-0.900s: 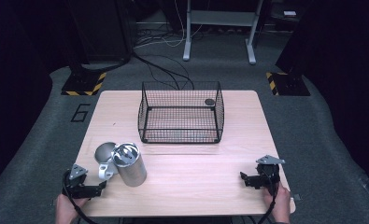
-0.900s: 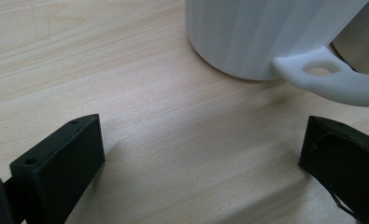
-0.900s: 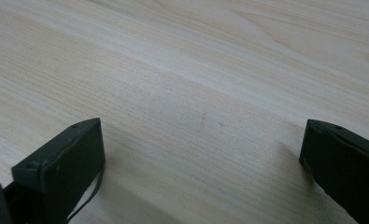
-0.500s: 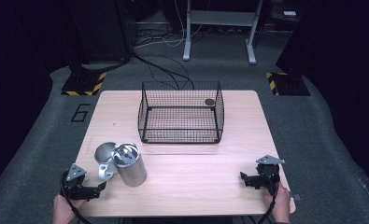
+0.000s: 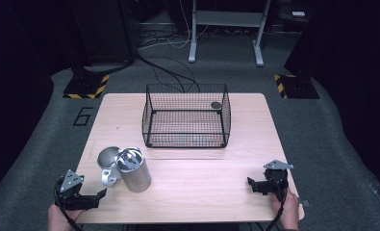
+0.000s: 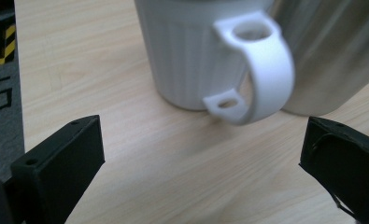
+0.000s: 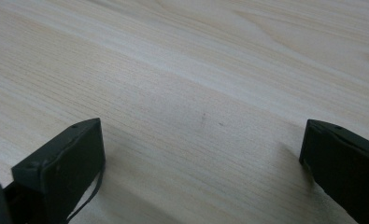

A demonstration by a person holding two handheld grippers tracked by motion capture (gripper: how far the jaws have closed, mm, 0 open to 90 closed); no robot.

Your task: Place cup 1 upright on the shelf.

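A white ribbed mug (image 6: pixel 196 51) with a looped handle (image 6: pixel 259 74) stands on the wooden table (image 5: pixel 202 183), touching a steel cylinder cup (image 5: pixel 133 169) on its right. My left gripper (image 5: pixel 100 195) sits open at the table's front left corner, its jaws wide apart and pointing at the mug's handle (image 5: pixel 108 177) from a short way off. In the left gripper view my left gripper (image 6: pixel 201 158) has bare tabletop between its jaws. My right gripper (image 5: pixel 250 185) rests open near the front right edge, with only wood between the jaws in the right gripper view (image 7: pixel 201 154).
A black wire basket (image 5: pixel 186 117) stands at the table's far middle, with a small dark disc (image 5: pixel 216 105) at its back right corner. Floor cables, a metal stand and striped black-and-yellow blocks lie beyond the table.
My left gripper has shifted slightly to the right, closer to the mug. The right gripper, mug and basket have stayed put.
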